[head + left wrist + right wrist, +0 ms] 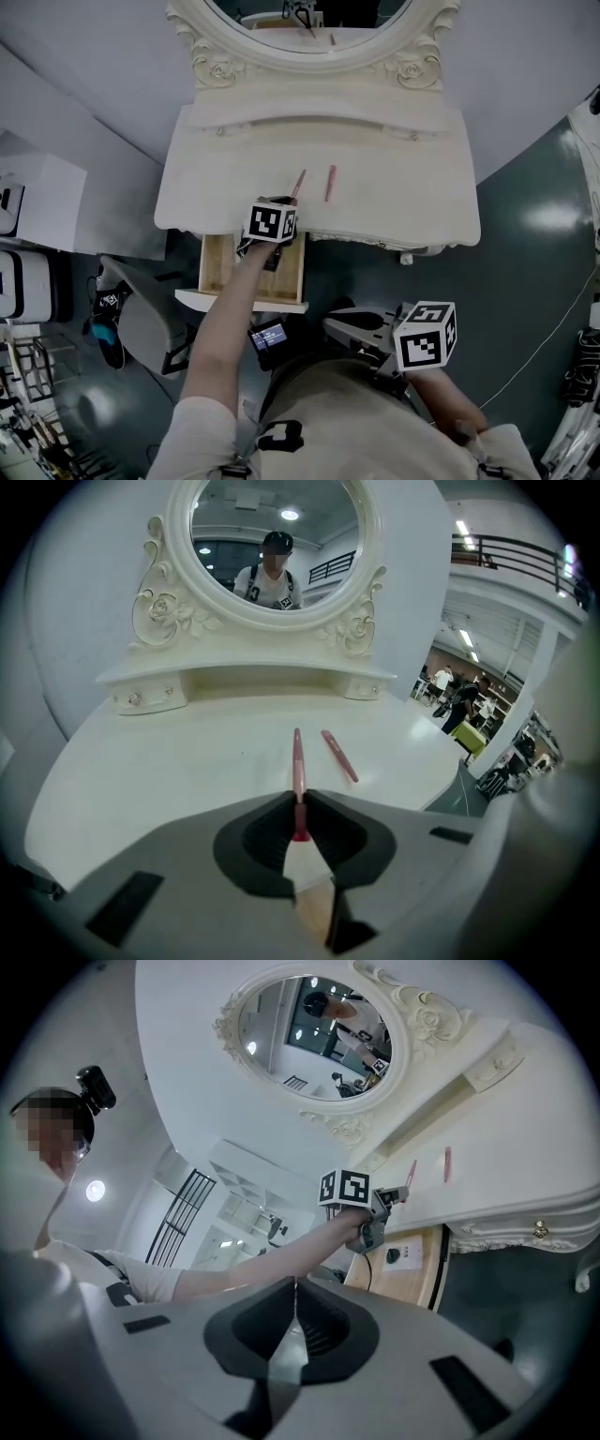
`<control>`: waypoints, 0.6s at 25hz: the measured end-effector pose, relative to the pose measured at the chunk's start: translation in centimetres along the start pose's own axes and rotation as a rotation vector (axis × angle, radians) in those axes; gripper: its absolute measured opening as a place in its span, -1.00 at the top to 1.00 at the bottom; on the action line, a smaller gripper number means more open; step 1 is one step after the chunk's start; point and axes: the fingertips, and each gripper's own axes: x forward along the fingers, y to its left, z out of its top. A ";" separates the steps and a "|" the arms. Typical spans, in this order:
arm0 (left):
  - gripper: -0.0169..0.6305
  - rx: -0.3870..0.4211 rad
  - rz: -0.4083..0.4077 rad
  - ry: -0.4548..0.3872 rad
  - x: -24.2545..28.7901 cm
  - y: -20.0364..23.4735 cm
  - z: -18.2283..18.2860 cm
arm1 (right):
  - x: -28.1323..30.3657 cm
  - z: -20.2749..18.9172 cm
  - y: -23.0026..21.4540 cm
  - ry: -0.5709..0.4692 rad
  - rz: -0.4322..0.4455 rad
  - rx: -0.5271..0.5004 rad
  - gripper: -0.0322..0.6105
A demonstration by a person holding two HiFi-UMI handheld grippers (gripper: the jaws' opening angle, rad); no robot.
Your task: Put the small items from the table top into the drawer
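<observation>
Cream dressing table (pixel 403 192), one pink pen (pixel 330 184) lying on top

No legible text, brand or number in any view. Nearest candidates:
- left cube (pixel 271 223) on the left gripper (pixel 299 801) and right cube (pixel 427 337) on the right gripper (pixel 295 1285): black-and-white square marker codes only, no letters or digits.
- small lit screen (pixel 269 335) just below the drawer (pixel 217 272) front: characters too small to read.
- white patch (pixel 398 1253) with a dark round mark on the drawer's wooden side: no print can be made out.
</observation>
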 end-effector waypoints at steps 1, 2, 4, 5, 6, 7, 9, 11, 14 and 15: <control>0.67 0.001 -0.003 -0.008 -0.5 0.0 0.2 | 0.2 -0.1 0.2 0.004 0.003 -0.002 0.81; 0.67 0.004 -0.004 -0.016 -0.9 0.1 0.3 | 0.3 -0.2 0.4 0.008 0.006 -0.004 0.81; 0.67 0.013 0.000 -0.027 -1.8 0.2 0.6 | 0.7 -0.5 0.7 0.015 0.011 -0.008 0.81; 0.67 0.015 0.003 -0.031 -2.2 0.4 0.7 | 0.8 -0.6 0.8 0.018 0.014 -0.009 0.81; 0.68 0.017 0.006 -0.036 -2.6 0.5 0.8 | 0.9 -0.7 0.9 0.020 0.016 -0.010 0.81; 0.68 0.018 0.008 -0.042 -2.9 0.6 0.8 | 1.1 -0.8 1.0 0.023 0.018 -0.013 0.81; 0.68 0.019 0.012 -0.054 -3.7 0.8 0.8 | 1.3 -0.9 1.3 0.029 0.022 -0.019 0.81; 0.67 0.018 0.014 -0.065 -4.5 1.0 0.7 | 1.6 -1.1 1.6 0.033 0.026 -0.025 0.80; 0.68 0.015 0.015 -0.080 -5.8 1.5 0.5 | 2.0 -1.1 2.0 0.036 0.026 -0.035 0.81; 0.67 0.015 0.018 -0.085 -6.3 1.8 0.4 | 2.1 -1.1 2.1 0.038 0.027 -0.039 0.81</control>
